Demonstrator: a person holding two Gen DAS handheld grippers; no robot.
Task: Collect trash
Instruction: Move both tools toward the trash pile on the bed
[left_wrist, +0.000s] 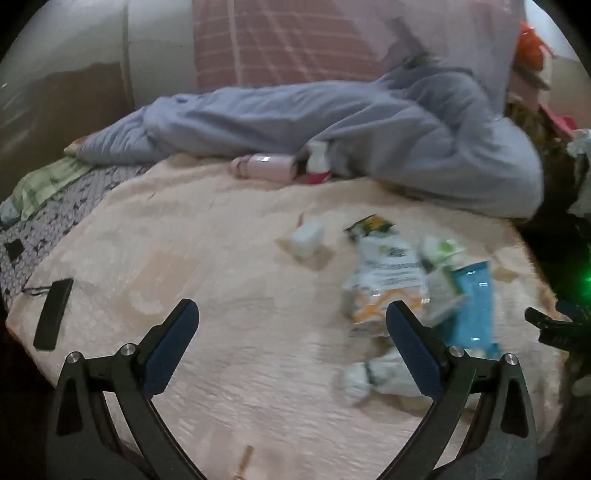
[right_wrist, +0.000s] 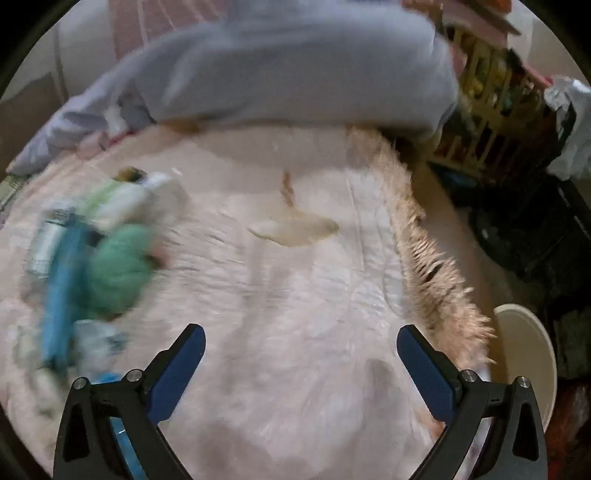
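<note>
Trash lies on a peach bedspread (left_wrist: 207, 258). In the left wrist view I see a white and orange snack wrapper (left_wrist: 384, 273), a blue packet (left_wrist: 476, 302), a green and white wrapper (left_wrist: 441, 254), a small white box (left_wrist: 306, 240) and crumpled white paper (left_wrist: 373, 376). My left gripper (left_wrist: 291, 314) is open and empty, just left of the pile. In the blurred right wrist view the same pile shows a blue packet (right_wrist: 59, 291), a green wad (right_wrist: 118, 266) and a white wrapper (right_wrist: 122, 203). A pale scrap (right_wrist: 295, 229) lies ahead. My right gripper (right_wrist: 301, 338) is open and empty.
A grey-blue quilt (left_wrist: 332, 122) is heaped across the back of the bed, with a pink bottle (left_wrist: 264, 166) and a white bottle (left_wrist: 317, 162) against it. A black remote (left_wrist: 53, 314) lies at the left. A cream bin (right_wrist: 528, 354) stands beyond the bed's fringed right edge (right_wrist: 436, 266).
</note>
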